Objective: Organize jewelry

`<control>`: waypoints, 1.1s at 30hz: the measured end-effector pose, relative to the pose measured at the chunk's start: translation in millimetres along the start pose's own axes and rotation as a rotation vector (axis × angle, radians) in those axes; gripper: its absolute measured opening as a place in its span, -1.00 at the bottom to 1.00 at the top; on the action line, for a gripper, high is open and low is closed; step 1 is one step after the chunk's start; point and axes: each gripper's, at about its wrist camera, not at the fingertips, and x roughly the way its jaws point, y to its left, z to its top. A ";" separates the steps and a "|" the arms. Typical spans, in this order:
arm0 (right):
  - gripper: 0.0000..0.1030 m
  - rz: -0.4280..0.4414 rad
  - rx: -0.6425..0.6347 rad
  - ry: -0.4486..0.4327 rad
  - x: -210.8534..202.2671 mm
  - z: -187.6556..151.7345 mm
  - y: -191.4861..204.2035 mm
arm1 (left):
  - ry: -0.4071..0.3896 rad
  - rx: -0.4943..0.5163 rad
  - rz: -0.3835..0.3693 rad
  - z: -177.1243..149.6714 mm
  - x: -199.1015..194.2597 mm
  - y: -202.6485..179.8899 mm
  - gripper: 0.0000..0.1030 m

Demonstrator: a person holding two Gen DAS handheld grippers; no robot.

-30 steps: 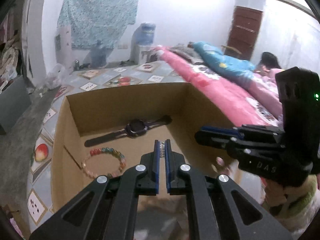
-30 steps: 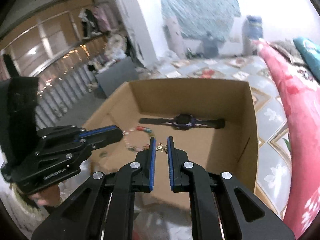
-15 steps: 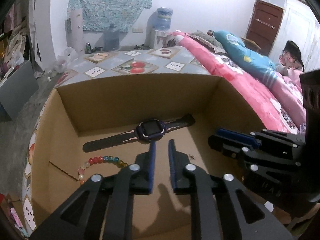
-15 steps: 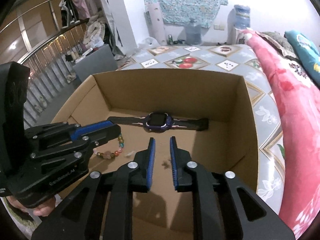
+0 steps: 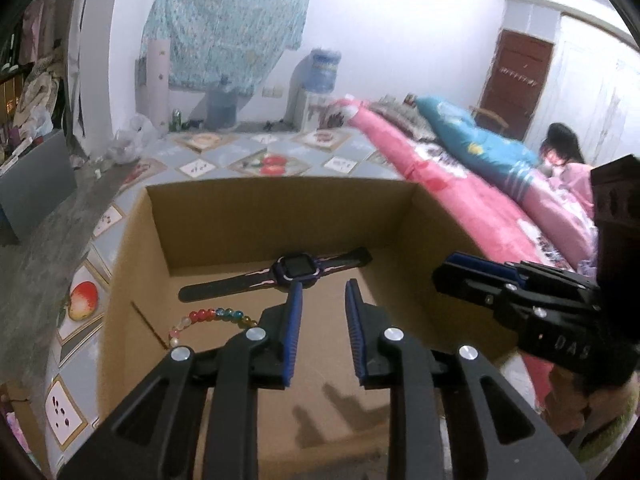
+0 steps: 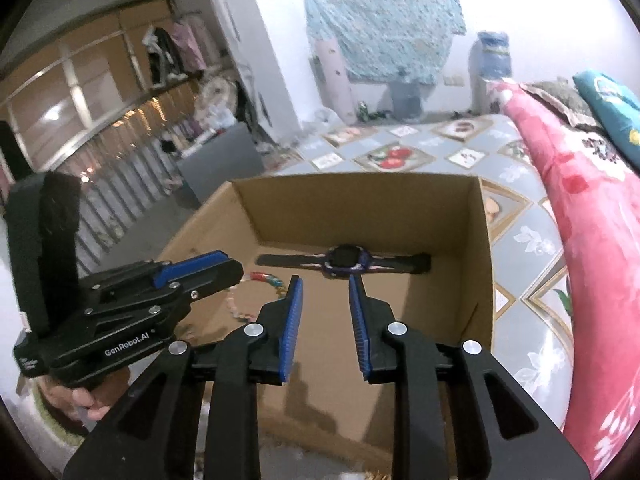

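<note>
Watch [image 5: 294, 270] just beyond opening left claw [image 5: 320, 292], nothing between

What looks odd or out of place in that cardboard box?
Nothing is spilled or broken. The watch lies flat near the far wall of the cardboard box, and the bead bracelet sits in front of it, partly hidden by the gripper. One dark scratch or crease marks the box floor beside the bracelet.
</note>
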 end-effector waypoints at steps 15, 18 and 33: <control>-0.49 0.200 -0.022 0.016 -48.5 -68.9 5.5 | -0.019 0.060 -0.090 -76.9 -62.3 -4.3 -0.49; -0.49 0.173 -0.002 0.075 -34.4 -91.1 6.1 | 0.031 0.050 -0.101 -94.7 -55.0 -6.2 -0.49; -0.53 0.123 0.089 0.200 6.1 -130.6 -1.0 | 0.188 0.237 -0.043 -139.2 14.0 -54.0 -0.49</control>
